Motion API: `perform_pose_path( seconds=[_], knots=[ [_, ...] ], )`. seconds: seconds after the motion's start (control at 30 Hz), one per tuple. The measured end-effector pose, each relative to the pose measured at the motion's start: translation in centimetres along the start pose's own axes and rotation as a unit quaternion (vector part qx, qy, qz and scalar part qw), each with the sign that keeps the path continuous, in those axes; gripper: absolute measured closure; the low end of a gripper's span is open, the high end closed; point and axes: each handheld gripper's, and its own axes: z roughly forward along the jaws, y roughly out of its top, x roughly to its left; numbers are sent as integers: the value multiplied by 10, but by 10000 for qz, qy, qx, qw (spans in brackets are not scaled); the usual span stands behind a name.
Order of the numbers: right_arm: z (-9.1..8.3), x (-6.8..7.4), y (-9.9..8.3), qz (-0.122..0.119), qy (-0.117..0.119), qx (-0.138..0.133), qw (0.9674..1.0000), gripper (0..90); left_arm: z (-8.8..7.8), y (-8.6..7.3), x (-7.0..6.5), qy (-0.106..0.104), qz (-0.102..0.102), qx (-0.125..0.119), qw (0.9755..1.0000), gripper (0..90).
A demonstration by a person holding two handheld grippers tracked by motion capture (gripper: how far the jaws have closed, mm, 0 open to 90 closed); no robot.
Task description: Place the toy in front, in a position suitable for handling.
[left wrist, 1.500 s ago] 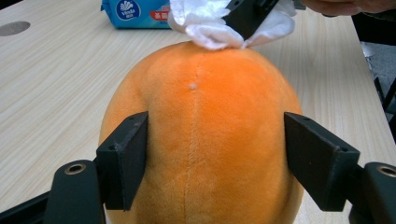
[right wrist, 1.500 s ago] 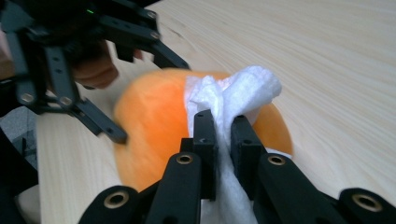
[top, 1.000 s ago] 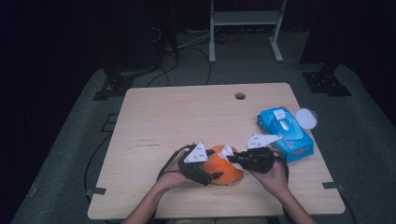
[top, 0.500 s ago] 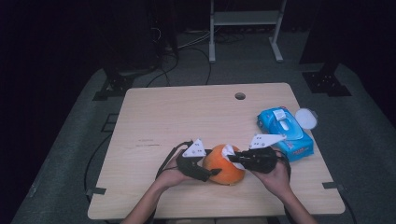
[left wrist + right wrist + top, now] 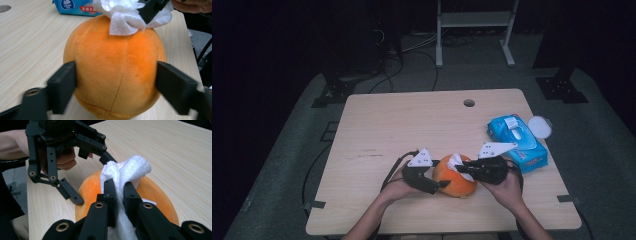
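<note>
Left gripper view: the round orange plush ball (image 5: 116, 72) is clamped between the two black jaws of the left gripper (image 5: 116, 82), which have just been closing and now press on its two sides. The ball rests on the pale wooden table (image 5: 27, 45), near its front edge in the high view. A crumpled white wet wipe (image 5: 125, 173) is pinched in the nearly closed jaws of the right gripper (image 5: 119, 191) and is held against the top of the ball. A blue soft pack of wipes (image 5: 517, 142) is seen lying on the table beyond the right gripper, with its round white lid (image 5: 539, 126) open beside it.
</note>
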Motion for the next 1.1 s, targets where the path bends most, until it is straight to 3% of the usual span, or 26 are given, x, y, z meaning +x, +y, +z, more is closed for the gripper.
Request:
perform_pose_path(
  seconds=[0.13, 0.2, 0.27, 0.3, 0.4, 0.53, 0.67, 0.73, 0.77, 0.83, 0.9, 0.97, 1.07, 1.1],
  knots=[
    [0, 10, 6, -223, -65, 43, 9997, 830, 0, 9, -9, 142, 143, 25, 9998, 282],
    [4, 22, 13, -363, 67, 43, 9993, 830, 2, 18, -21, 242, 418, 127, 9987, 287],
    [6, 27, 15, -483, 55, 98, 9988, 830, 3, 20, -25, 257, 477, 138, 9984, 291],
    [11, 35, 17, -641, 42, 204, 9977, 829, 6, 20, -30, 245, 599, 179, 9977, 292],
    [11, 36, 17, -788, -151, 336, 9962, 828, 6, 17, -28, 206, 552, 133, 9982, 291],
    [-1, 24, 16, -691, -380, 324, 9964, 828, 6, 14, -23, 175, 513, 159, 9984, 283],
    [-6, 12, 10, -484, -374, 353, 9975, 828, 5, 11, -21, 108, 462, 103, 9988, 273],
    [-6, 10, 8, -407, -318, 354, 9980, 828, 6, 10, -19, 9, 392, 70, 9992, 190],
    [-6, 9, 8, -426, -312, 363, 9979, 828, 8, 6, -14, -86, 226, 181, 9995, 150],
    [-5, 9, 7, -404, -281, 367, 9981, 828, 11, 4, -12, -59, 145, 239, 9996, 101],
    [-5, 9, 7, -396, -265, 375, 9982, 828, 14, 0, -10, -172, -57, 202, 9996, 129],
    [-6, 9, 7, -394, -274, 377, 9981, 828, 12, 1, -11, -179, 12, 151, 9997, 227],
    [-8, 10, 9, -362, -230, 288, 9987, 828, 9, 6, -14, -73, 96, 128, 9998, 276],
    [-6, 17, 12, -430, -100, 223, 9988, 828, 8, 9, -17, -28, 167, 135, 9998, 278]
  ],
)
